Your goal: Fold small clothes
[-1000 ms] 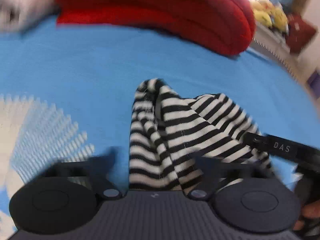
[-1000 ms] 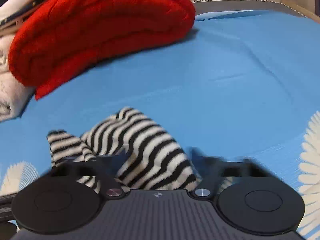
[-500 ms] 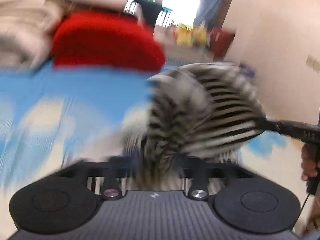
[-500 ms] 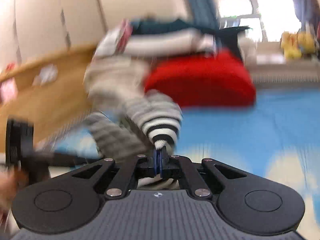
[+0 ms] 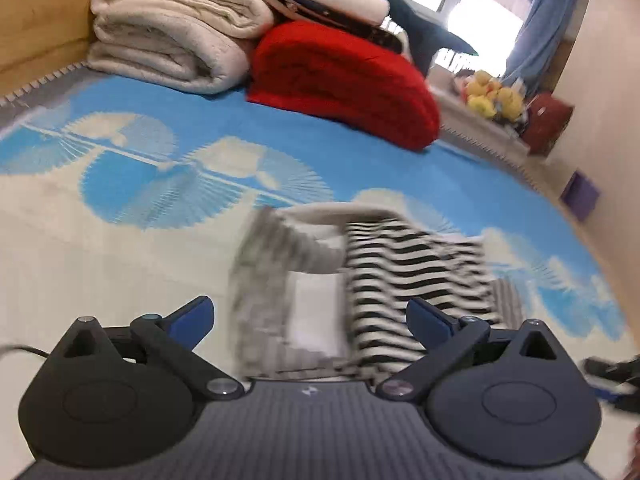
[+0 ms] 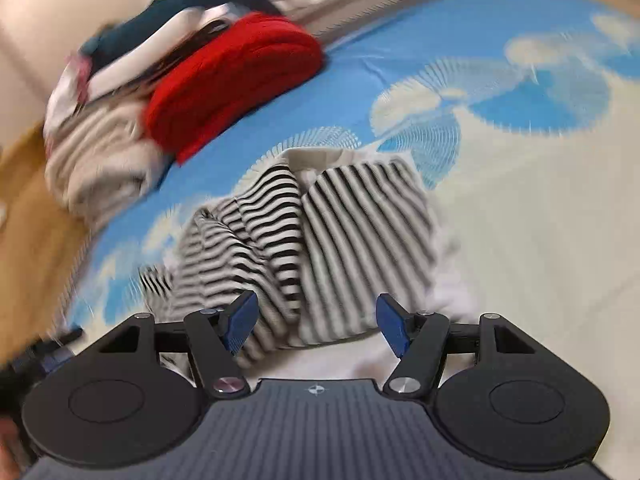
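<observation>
In the left wrist view, the left gripper [image 5: 310, 322] is seen with its blue-tipped fingers [image 5: 192, 316] spread wide, nothing being held between them. Just beyond the fingers, a small black-and-white striped knit garment [image 5: 400, 276] is laid on the blue bedsheet printed with white fan shapes [image 5: 140, 184]. The garment's left half is blurred to grey, while sharp stripes are shown on its right half; a pale collar band is visible at its far edge. At the far side of the bed, a rolled red knitted blanket [image 5: 344, 80] is set against a folded cream blanket [image 5: 168, 40], with white and dark bedding stacked over both. A wooden board is seen at the upper left. Yellow soft toys [image 5: 490, 94] are placed on a ledge by the window, beside a blue curtain. At the right edge, part of the other gripper is glimpsed, blurred.

In the right wrist view, the right gripper [image 6: 316, 324] is likewise shown with its blue fingers [image 6: 242, 320] held apart and clasping nothing. The striped garment [image 6: 320, 240] is spread on the bedsheet [image 6: 520, 200] directly ahead, its near hem lying between the fingers, though contact cannot be judged. A sleeve is folded across its left side. The red blanket [image 6: 236, 80] and the cream blanket [image 6: 96, 160] are seen beyond it, to the upper left, blurred.
</observation>
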